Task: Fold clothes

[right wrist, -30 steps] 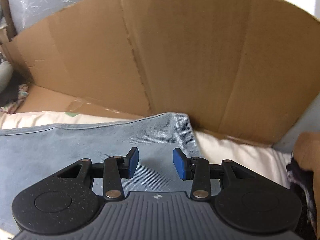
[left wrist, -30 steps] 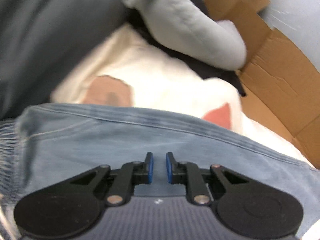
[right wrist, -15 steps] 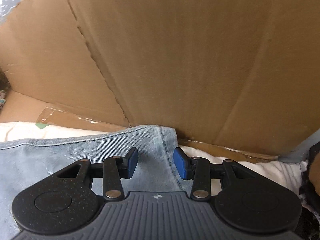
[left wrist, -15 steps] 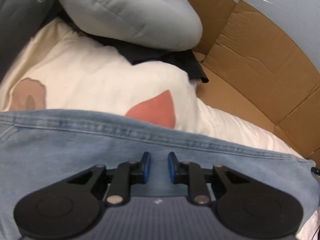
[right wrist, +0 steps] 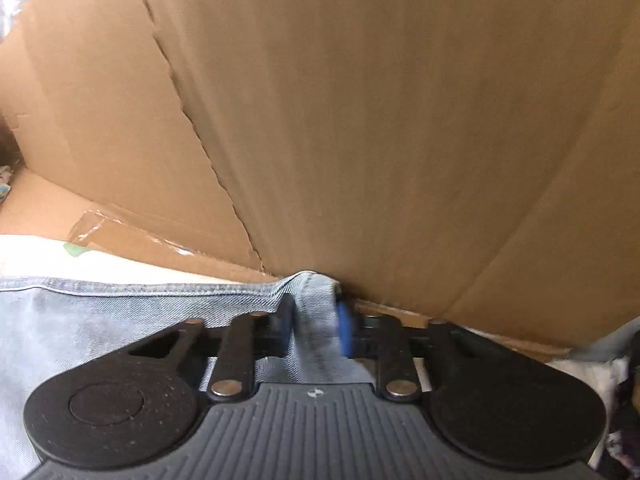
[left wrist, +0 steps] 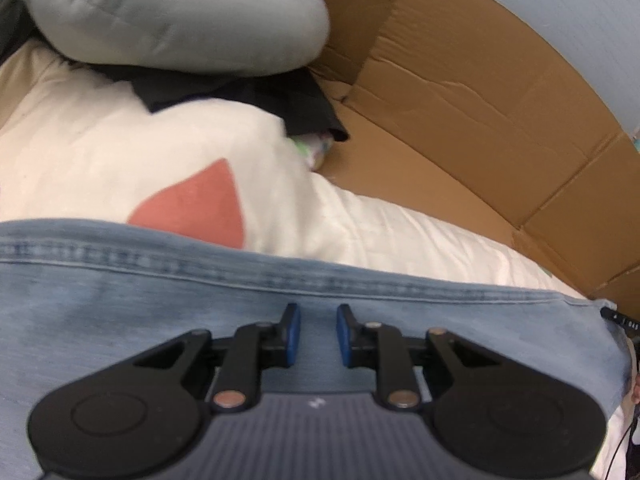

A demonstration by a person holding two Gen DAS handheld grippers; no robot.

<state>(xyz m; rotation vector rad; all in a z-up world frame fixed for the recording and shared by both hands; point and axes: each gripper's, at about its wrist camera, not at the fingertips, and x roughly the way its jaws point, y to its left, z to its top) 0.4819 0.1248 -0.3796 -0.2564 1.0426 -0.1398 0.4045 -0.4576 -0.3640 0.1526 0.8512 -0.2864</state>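
Light blue denim jeans (left wrist: 120, 300) lie flat on a cream cover (left wrist: 100, 152), their stitched edge running across the left wrist view. My left gripper (left wrist: 318, 316) hovers just inside that edge. Its blue pads (left wrist: 294, 328) stand a narrow gap apart, with flat denim below and no fabric pinched between them. In the right wrist view the jeans (right wrist: 100, 320) end in a corner that is bunched upward between the jaws of my right gripper (right wrist: 316, 312). Those jaws are closing and pinch the corner, close against the cardboard wall (right wrist: 360, 100).
Brown cardboard (left wrist: 480, 120) walls in the far and right sides. A light grey garment (left wrist: 172, 12) lies over a dark one (left wrist: 260, 100) at the back left. The cream cover bears a red patch (left wrist: 200, 208). Dark cloth (right wrist: 628, 420) shows at the right.
My left gripper has slid right along the jeans' stitched edge and its gap has widened a little. My right gripper has closed from open onto the jeans' corner, which now bunches up.
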